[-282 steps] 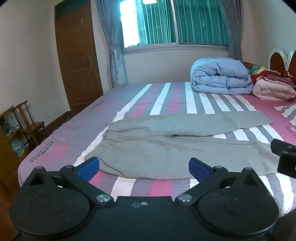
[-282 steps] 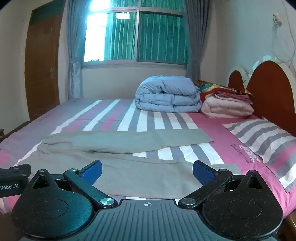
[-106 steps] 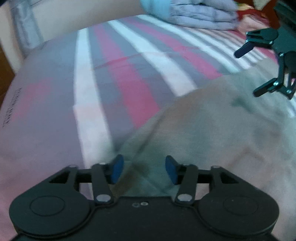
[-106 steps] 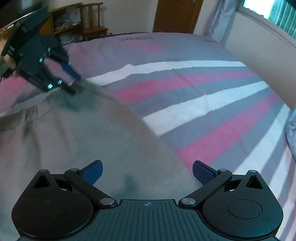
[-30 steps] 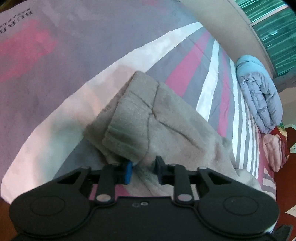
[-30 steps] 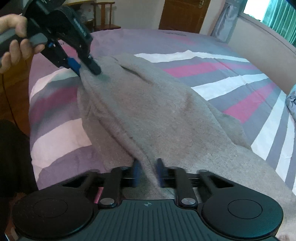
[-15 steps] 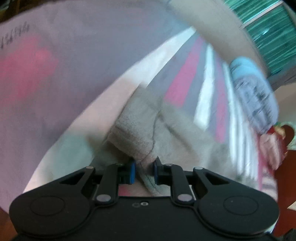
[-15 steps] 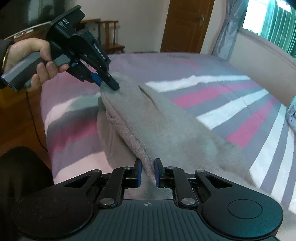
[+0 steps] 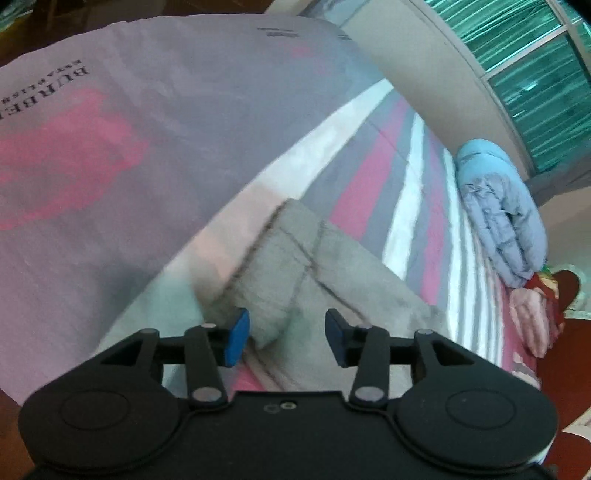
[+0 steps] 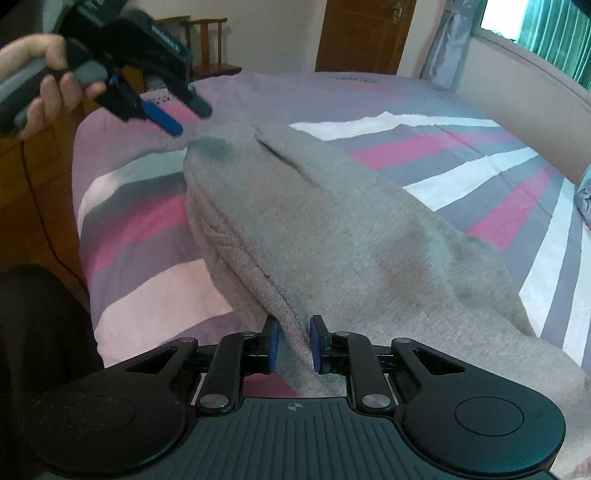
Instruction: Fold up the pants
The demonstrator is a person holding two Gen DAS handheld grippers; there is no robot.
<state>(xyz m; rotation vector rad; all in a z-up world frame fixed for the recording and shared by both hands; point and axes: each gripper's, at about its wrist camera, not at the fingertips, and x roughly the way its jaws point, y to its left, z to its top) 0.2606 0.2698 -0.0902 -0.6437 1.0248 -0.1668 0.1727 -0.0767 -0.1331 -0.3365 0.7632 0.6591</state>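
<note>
The gray pants (image 10: 332, 229) lie folded and bunched on the striped bed (image 10: 140, 229). The right gripper (image 10: 291, 345) pinches their edge. The left gripper (image 9: 286, 341) has just been opening and holds nothing.

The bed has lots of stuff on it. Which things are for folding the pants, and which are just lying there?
For the job:
grey pants
left tool, open
right tool, pinching the pants

Just lying about:
folded blue duvet
pink blanket
wooden chair
door
</note>
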